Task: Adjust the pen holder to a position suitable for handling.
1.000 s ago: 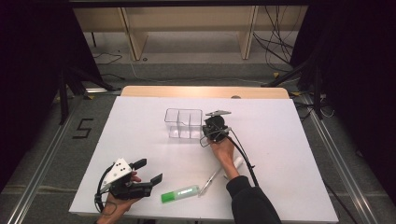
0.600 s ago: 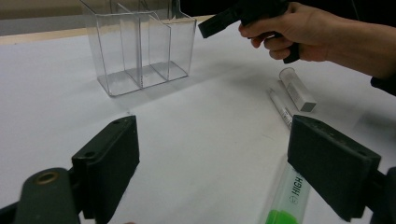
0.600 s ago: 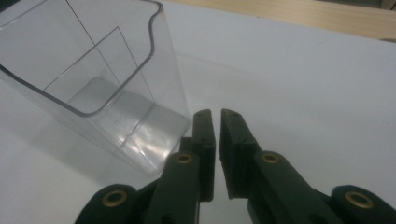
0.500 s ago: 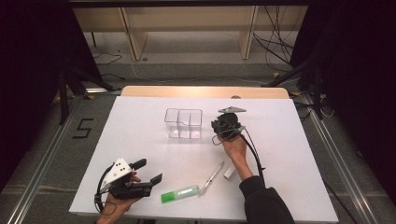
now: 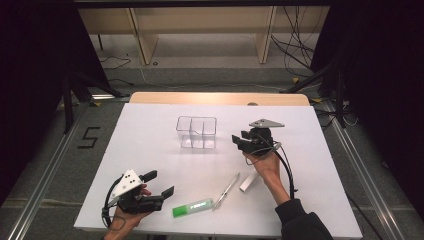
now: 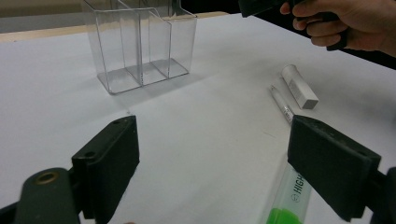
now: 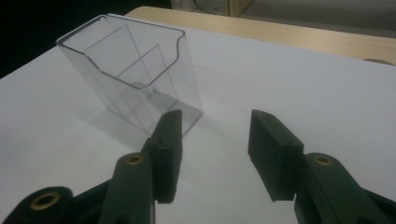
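With the right gripper [image 5: 243,141] beside the clear organiser [image 5: 196,133], jaws just opened and empty, swing it down to the pen [image 5: 226,190] and grip mid-barrel squarely.

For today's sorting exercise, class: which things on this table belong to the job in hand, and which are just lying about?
Job in hand: clear divided organiser; right tool, open, just released beside it; green highlighter; pen; white eraser-like stick.

Lying about: floor cables; wooden shelving.

Clear organizer [image 6: 140,44] beyond parted fingers [image 6: 109,161]
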{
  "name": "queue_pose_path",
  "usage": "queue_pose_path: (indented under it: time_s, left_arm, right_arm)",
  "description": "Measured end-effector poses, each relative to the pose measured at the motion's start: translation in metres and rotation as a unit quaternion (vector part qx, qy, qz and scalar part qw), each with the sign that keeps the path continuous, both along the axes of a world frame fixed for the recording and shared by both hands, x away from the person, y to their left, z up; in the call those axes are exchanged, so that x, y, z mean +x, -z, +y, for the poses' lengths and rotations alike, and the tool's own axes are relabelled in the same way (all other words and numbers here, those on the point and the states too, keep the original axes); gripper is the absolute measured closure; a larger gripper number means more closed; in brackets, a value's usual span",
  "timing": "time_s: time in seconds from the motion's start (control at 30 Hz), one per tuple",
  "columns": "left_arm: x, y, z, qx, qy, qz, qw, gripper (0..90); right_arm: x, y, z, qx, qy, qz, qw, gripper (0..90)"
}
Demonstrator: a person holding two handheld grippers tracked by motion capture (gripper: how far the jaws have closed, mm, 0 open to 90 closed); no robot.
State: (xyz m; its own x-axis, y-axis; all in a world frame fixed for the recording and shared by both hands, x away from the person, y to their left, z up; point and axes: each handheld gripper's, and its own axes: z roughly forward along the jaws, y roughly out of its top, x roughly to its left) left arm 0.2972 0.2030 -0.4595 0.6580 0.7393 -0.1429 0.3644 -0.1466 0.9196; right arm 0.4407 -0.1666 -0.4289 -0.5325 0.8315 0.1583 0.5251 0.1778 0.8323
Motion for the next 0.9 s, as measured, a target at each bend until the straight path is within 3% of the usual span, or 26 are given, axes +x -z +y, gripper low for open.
queue_pose_path:
  time_s: [0.1, 0.43, 0.9]
  left_arm:
    - [0.0, 0.0, 0.0, 0.002, 0.0, 0.001, 1.0, 16.6]
    - [0.001, 0.001, 0.0, 0.003, 0.0, 0.002, 1.0, 16.6]
    - [0.0, 0.001, 0.0, 0.003, -0.001, 0.002, 1.0, 16.6]
  right_arm:
    - [-0.009, -0.002, -0.004, -0.003, -0.01, -0.003, 0.9999, 48.4]
    - [-0.026, -0.004, -0.011, 0.002, -0.022, -0.011, 0.9997, 41.3]
    - [-0.041, -0.006, -0.016, -0.001, -0.029, -0.017, 0.9994, 36.2]
